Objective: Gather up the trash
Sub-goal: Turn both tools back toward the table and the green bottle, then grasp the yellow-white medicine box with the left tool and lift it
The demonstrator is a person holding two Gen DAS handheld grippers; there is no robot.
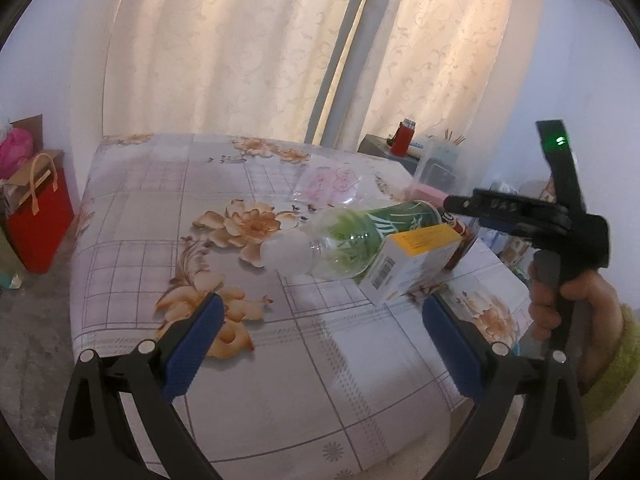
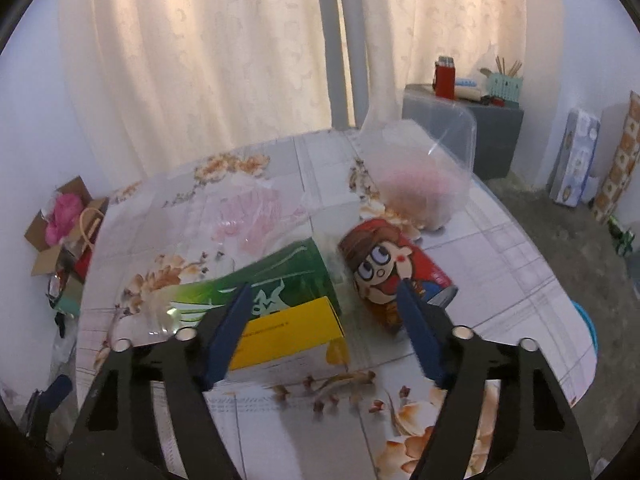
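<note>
Trash lies on a table with a floral cloth [image 1: 160, 200]. A clear plastic bottle with a green label [image 1: 344, 236] lies on its side, white cap to the left; it also shows in the right wrist view [image 2: 280, 276]. A yellow and white carton [image 1: 412, 260] [image 2: 288, 332] rests against it. A red can with a cartoon face [image 2: 392, 264] lies to its right. A crumpled clear bag with pink print [image 2: 248, 216] lies behind. My left gripper [image 1: 320, 312] is open, just short of the bottle and carton. My right gripper [image 2: 324, 296] is open above the carton and can.
A clear plastic tub [image 2: 424, 168] stands on the table's far right. Behind it a grey stand [image 2: 500, 140] holds a red flask [image 2: 445, 78]. A red paper bag [image 1: 36, 216] and a cardboard box [image 2: 60, 232] stand on the floor at left. Curtains hang behind.
</note>
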